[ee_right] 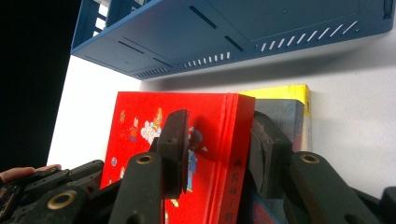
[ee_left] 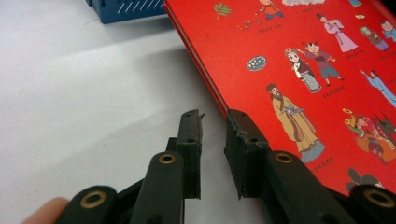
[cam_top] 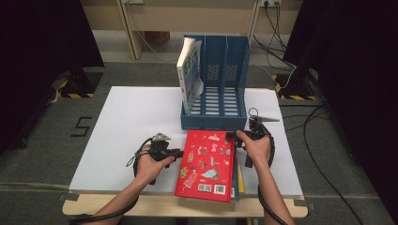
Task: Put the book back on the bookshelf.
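A red picture book (cam_top: pixel 206 164) (ee_left: pixel 317 70) (ee_right: pixel 205 121) lies on top of a small stack at the table's front middle. My right gripper (cam_top: pixel 237 137) (ee_right: pixel 219 121) is at its far right corner, shut on it, with one jaw on the cover and the other pressed against the far side by the spine. My left gripper (cam_top: pixel 178 152) (ee_left: pixel 214 121) rests at the book's left edge. Its jaws stand a little apart with bare table between them, and the right one touches the book's edge.
A blue file rack (cam_top: pixel 213 123) (ee_left: pixel 126 9) (ee_right: pixel 224 32) stands just behind the stack, with a white-green book (cam_top: pixel 189 75) upright in its left slot. Under the red book lie a yellow book (ee_right: pixel 285 91) and a grey-blue one (ee_right: pixel 280 112). The white tabletop (cam_top: pixel 131 131) stretches left.
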Motion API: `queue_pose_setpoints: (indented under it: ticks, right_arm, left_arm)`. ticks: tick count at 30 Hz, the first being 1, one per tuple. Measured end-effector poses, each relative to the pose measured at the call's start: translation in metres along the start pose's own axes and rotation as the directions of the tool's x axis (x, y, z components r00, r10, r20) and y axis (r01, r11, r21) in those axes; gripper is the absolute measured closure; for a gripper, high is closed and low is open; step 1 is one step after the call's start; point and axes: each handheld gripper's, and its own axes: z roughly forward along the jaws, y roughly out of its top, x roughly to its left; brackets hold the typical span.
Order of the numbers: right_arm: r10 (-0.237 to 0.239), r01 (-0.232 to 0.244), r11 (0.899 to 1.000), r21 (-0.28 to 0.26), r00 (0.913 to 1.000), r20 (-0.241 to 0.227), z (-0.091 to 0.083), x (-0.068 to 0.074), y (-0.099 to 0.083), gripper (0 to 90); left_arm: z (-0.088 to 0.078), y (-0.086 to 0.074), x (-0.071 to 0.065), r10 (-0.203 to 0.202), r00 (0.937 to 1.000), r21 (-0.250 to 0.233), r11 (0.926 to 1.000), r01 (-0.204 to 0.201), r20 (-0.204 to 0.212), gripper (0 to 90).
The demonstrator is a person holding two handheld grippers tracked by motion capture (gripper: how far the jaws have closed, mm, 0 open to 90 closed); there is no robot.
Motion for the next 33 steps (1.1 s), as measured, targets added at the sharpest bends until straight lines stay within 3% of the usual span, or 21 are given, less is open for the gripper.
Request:
queue_pose_setpoints:
  ticks: [7,10,12,21,28,33]
  right_arm:
    - [-0.021,0.021,1.000,-0.011,0.9998,-0.003,-0.002,0.004,0.000,61.7]
    - [-0.013,0.013,1.000,-0.002,0.9990,-0.042,-0.003,0.004,0.000,61.8]
    - [-0.012,0.013,1.000,0.014,0.9971,-0.075,-0.001,0.005,-0.001,61.6]
    - [-0.024,0.027,0.999,0.032,0.9968,-0.076,0.003,0.007,0.002,60.8]
    - [0.002,0.008,0.997,0.078,0.9905,-0.138,0.007,0.006,0.002,61.2]
    - [0.003,0.008,0.996,0.086,0.9909,-0.135,0.008,0.005,0.003,61.8]
  left_arm:
    - [0.001,0.002,-0.004,0.035,0.9987,0.015,0.9993,-0.034,-0.036,76.0]
    - [0.002,0.002,-0.006,0.050,0.9974,0.022,0.9986,-0.049,-0.051,76.7]
    - [0.003,0.002,-0.007,0.053,0.9970,0.022,0.9984,-0.051,-0.056,77.4]
    - [0.003,0.003,-0.006,0.055,0.9961,0.017,0.9984,-0.054,-0.068,77.4]
    - [0.004,0.003,-0.006,0.057,0.9960,0.021,0.9982,-0.056,-0.068,77.4]
    - [0.004,0.003,-0.006,0.062,0.9954,0.019,0.9980,-0.061,-0.074,76.8]
